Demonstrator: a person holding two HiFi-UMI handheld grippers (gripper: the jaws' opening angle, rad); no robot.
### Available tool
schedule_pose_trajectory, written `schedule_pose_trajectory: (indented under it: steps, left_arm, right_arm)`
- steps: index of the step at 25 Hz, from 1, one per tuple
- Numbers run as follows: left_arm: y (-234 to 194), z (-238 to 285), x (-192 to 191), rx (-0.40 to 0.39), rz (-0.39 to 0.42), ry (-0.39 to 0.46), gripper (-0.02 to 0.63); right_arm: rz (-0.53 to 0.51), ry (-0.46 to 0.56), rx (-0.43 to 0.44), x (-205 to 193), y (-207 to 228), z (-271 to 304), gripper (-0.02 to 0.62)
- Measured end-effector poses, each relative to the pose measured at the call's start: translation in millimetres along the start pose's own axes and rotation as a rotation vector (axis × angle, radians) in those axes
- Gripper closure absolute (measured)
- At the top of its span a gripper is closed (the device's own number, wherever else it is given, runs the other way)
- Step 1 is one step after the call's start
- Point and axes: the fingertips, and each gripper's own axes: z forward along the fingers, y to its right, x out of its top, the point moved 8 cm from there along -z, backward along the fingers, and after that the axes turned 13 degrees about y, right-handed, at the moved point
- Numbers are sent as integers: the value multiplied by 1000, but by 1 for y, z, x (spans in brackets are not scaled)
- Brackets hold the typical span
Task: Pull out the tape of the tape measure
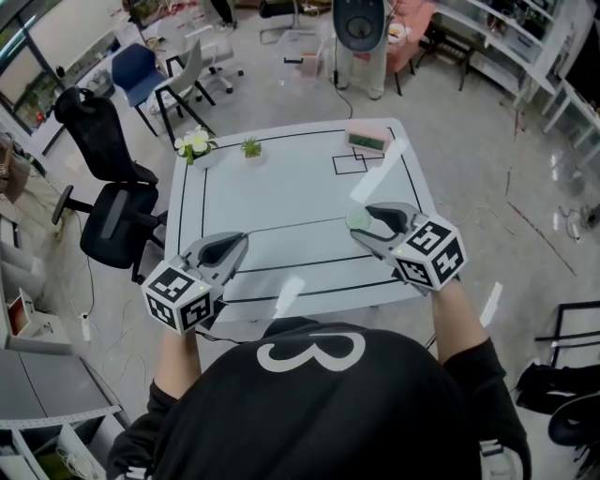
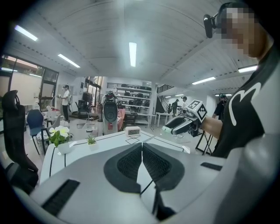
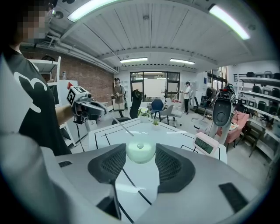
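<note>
A pale green round tape measure [image 1: 356, 217] sits between the jaws of my right gripper [image 1: 364, 225], above the right part of the white table [image 1: 281, 187]. In the right gripper view the pads press the tape measure [image 3: 140, 148] from both sides. From it a thin tape [image 3: 122, 127] stretches left to the tip of my left gripper [image 3: 105, 113]. The left gripper [image 1: 236, 246] hovers over the table's front left with its jaws together on the tape's end. In the left gripper view its pads [image 2: 131, 164] meet, and the right gripper [image 2: 175, 127] shows beyond them.
A pink digital clock [image 1: 367, 141] stands at the table's far right. A white flower pot [image 1: 194, 143] and a small green plant [image 1: 250, 148] stand at the far left. Black office chairs [image 1: 112, 206] are left of the table, and a floor fan [image 1: 358, 28] is behind it.
</note>
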Motion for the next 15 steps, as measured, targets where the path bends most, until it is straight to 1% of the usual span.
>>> schedule_pose_trajectory:
  steps: [6, 15]
  left_arm:
    - [-18, -7, -4, 47, -28, 3, 600]
    - [-22, 1, -13, 28, -50, -8, 600]
  right_arm:
    - [8, -10, -20, -1, 9, 3, 374]
    - [13, -28, -3, -3, 7, 16, 374]
